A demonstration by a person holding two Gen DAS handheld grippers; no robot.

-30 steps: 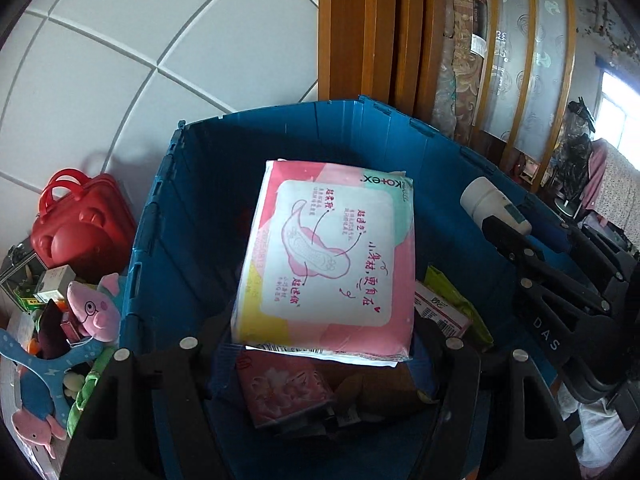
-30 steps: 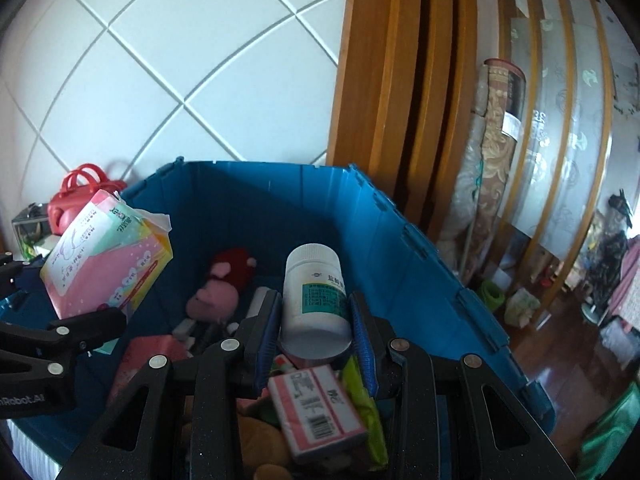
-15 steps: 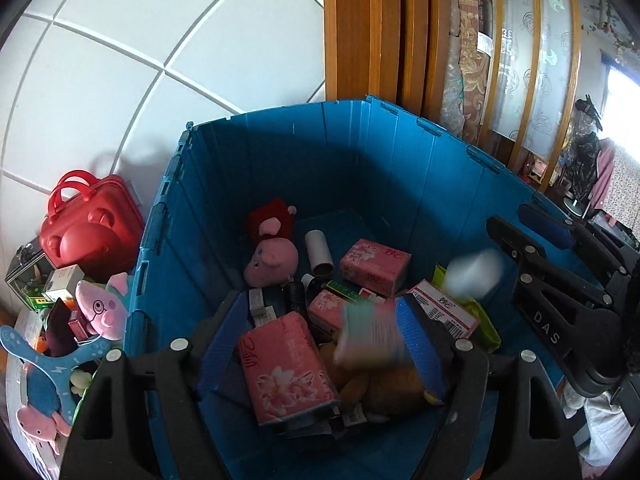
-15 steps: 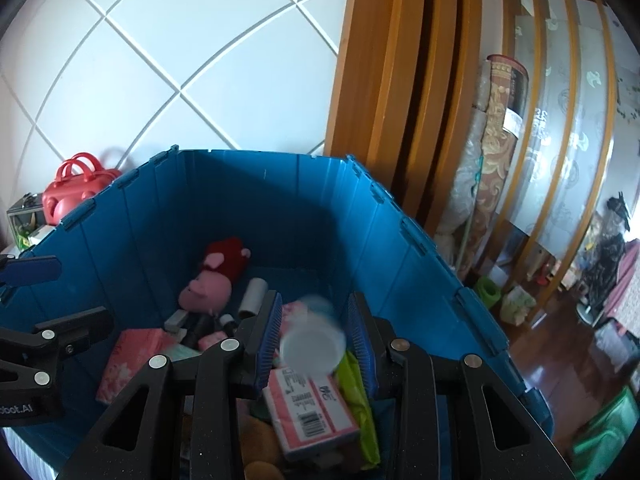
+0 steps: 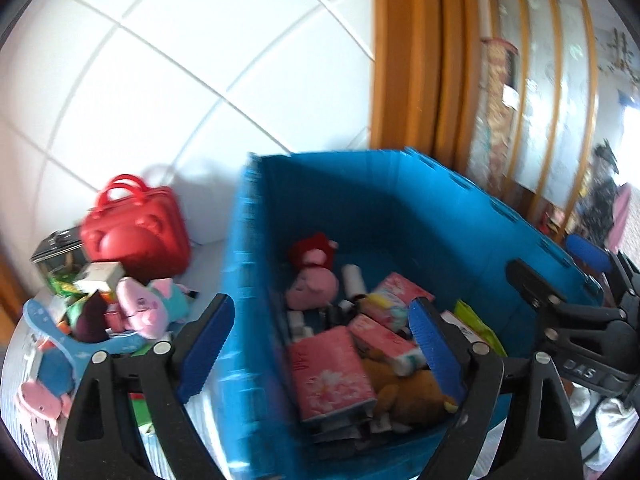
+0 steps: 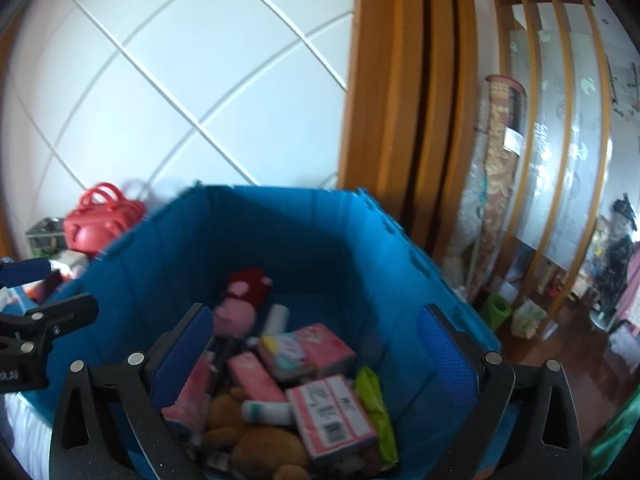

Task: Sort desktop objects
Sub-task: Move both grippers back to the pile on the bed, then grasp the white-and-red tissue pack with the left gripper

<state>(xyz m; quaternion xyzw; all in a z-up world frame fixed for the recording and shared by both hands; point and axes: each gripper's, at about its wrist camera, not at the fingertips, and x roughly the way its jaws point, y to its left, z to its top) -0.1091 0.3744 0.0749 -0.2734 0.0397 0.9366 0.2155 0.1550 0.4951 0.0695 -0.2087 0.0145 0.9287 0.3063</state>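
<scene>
Both views motion-blurred; labels unreadable. Left gripper fingers opening, wide apart, nothing between, straddling the blue crate wall. Right gripper fingers opening, empty. White pill bottle lies in crate, 6 o'clock, among pink packs.

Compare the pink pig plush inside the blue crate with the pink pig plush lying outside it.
The crate pig wears red and lies at the far end of the blue crate; the outside pig wears teal and lies on the clutter beside the red bag. Both are pink-headed soft toys, untouched.
</scene>
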